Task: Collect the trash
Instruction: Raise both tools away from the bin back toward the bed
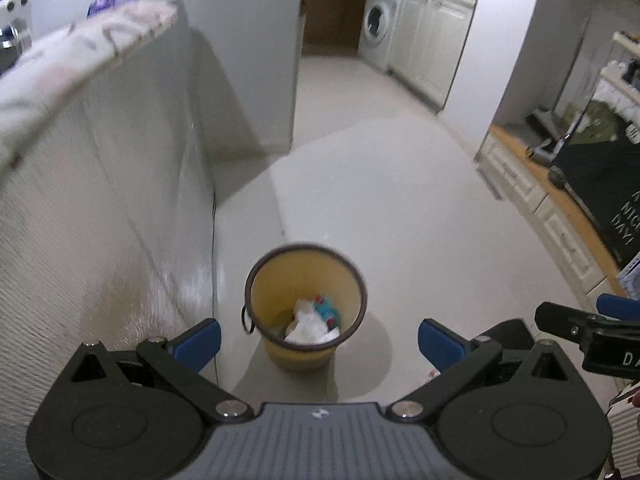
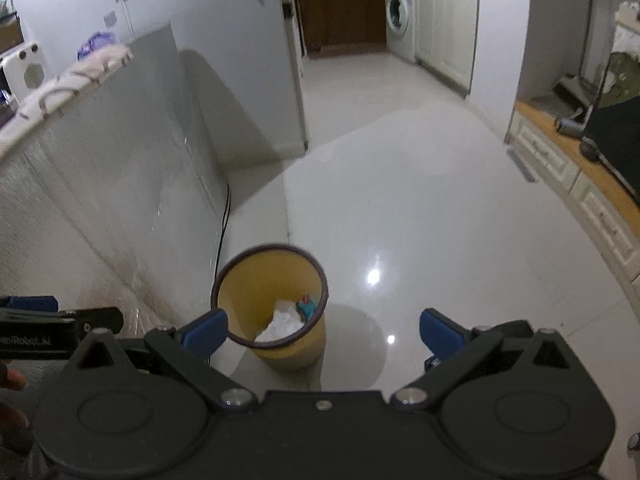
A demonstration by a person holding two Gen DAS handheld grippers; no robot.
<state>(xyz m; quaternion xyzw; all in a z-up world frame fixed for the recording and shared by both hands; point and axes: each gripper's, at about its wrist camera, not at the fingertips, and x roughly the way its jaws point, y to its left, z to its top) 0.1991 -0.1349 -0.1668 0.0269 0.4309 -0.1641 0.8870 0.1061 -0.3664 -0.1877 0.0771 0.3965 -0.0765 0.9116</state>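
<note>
A yellow waste bin (image 1: 272, 284) with a dark rim stands on the pale floor beside a counter. Inside it lie crumpled white paper (image 1: 310, 326) and a blue-and-red wrapper (image 1: 326, 308). My left gripper (image 1: 319, 340) hovers above the bin, open and holding nothing. The right wrist view shows the same bin (image 2: 256, 284) with the white paper (image 2: 282, 324) and wrapper (image 2: 308, 306) inside. My right gripper (image 2: 323, 332) is open and holds nothing, its left fingertip (image 2: 206, 330) over the bin's rim. Each gripper shows at the edge of the other's view.
A tall grey counter panel (image 1: 100, 200) rises left of the bin, with a patterned cloth (image 1: 80, 52) on top. A black cable (image 2: 224, 216) runs down beside it. Low white drawers with a wooden top (image 1: 540, 200) line the right. A washing machine (image 1: 378, 24) stands far back.
</note>
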